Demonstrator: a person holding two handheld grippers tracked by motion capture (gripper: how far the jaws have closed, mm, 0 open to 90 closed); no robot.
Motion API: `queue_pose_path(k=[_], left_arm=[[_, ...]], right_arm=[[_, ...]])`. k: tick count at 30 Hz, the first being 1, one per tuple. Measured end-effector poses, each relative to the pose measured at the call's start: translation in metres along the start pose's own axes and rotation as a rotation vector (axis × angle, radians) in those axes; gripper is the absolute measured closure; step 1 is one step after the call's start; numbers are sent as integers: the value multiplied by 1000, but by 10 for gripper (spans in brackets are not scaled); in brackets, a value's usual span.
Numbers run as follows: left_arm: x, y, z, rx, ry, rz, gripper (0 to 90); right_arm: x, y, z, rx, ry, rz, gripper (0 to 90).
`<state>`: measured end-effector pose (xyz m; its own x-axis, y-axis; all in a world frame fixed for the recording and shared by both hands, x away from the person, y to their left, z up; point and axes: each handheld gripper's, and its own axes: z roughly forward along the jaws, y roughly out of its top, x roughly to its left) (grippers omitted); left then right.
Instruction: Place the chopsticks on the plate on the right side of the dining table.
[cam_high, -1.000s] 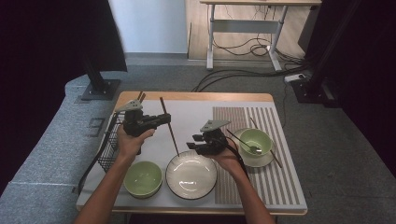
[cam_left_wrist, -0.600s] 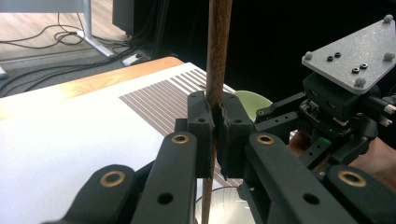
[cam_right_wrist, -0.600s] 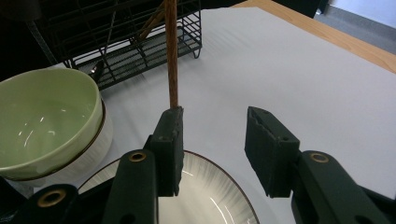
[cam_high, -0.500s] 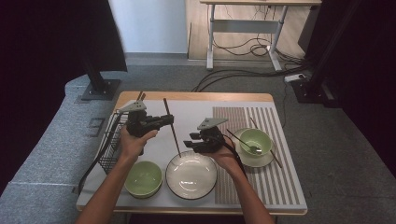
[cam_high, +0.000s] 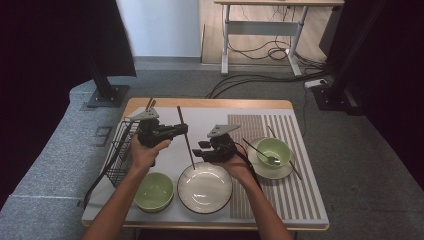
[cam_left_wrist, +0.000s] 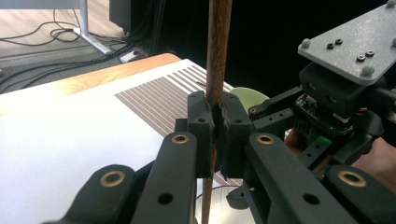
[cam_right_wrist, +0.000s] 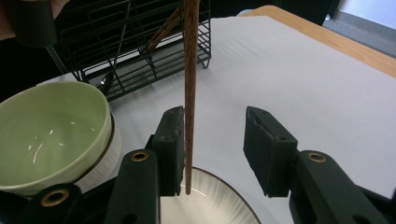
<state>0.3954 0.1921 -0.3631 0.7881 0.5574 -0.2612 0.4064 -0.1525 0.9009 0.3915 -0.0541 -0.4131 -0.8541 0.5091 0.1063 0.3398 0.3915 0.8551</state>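
Note:
My left gripper (cam_high: 183, 129) is shut on a long brown chopstick (cam_high: 186, 140), which it holds up over the white mat. In the left gripper view the pads pinch the chopstick (cam_left_wrist: 218, 56) at mid-length, with the gripper (cam_left_wrist: 215, 122) pointing toward the right hand. My right gripper (cam_high: 200, 150) stands open just right of the stick's lower end. In the right gripper view the chopstick (cam_right_wrist: 189, 84) hangs between the jaws of that gripper (cam_right_wrist: 214, 140), close beside the left pad, its tip above the white plate (cam_right_wrist: 224, 205).
A white plate (cam_high: 220, 200) and a green bowl (cam_high: 154, 191) sit at the table's front. A black wire rack (cam_high: 119, 150) with utensils stands at the left. On the striped mat (cam_high: 295, 190), a green bowl (cam_high: 273, 149) on a saucer holds a spoon.
The chopstick and the left gripper have shifted slightly right. The right gripper has edged left, closer to the stick's lower end.

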Motion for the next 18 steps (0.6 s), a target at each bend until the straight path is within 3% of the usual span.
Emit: queue_pose_path(k=[18], left_arm=[[0, -1, 2, 6, -4, 2, 848]], right_arm=[[1, 6, 3, -3, 0, -3, 586]])
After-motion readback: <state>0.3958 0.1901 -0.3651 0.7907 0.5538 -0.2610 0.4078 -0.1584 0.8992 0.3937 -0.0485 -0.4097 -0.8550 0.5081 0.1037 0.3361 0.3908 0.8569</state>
